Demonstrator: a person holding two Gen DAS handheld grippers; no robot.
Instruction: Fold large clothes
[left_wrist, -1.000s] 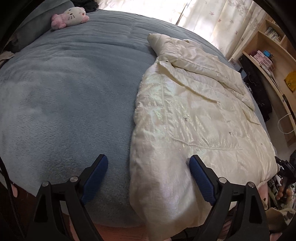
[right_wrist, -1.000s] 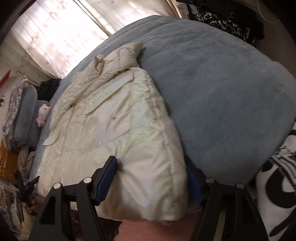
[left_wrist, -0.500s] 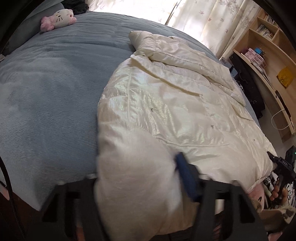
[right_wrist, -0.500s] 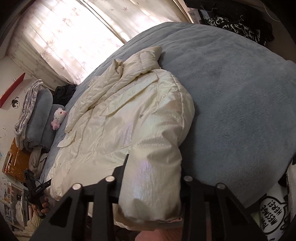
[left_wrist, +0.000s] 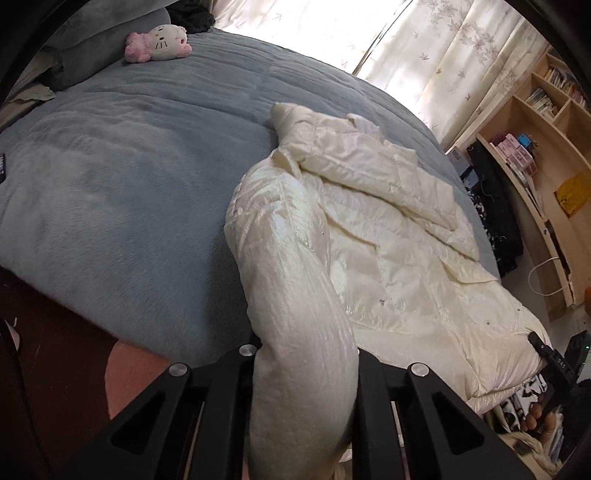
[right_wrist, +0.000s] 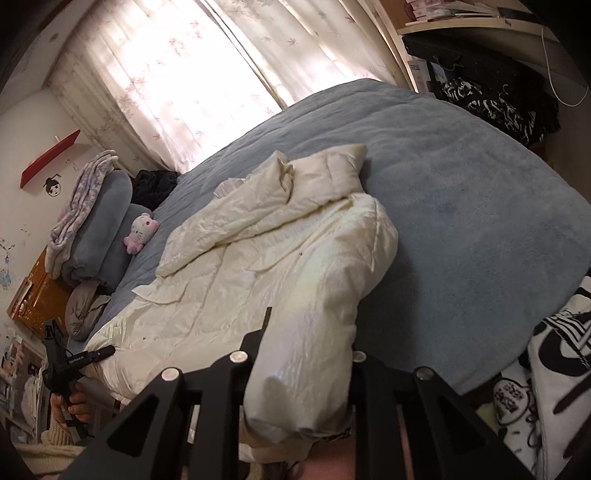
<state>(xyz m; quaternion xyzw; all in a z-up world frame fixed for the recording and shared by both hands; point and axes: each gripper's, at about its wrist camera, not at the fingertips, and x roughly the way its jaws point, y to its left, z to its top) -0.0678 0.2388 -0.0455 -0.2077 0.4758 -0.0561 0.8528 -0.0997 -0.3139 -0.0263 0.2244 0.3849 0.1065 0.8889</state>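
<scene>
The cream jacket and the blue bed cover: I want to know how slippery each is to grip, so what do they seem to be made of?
The cream jacket looks like thin synthetic shell, perhaps nylon, over puffy filling: it has a glossy, faintly iridescent sheen, fine crinkles and quilted seams. The blue bed cover looks like matte plush fleece: soft nap, no shine, shallow stitched panels. Exact fibres cannot be told.

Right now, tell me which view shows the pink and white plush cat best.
The left wrist view: the plush cat lies in plain sight on the blue bedcover, its face and whiskers readable. The right wrist view shows it too, propped against a blue pillow, but tilted and with less facial detail.
</scene>
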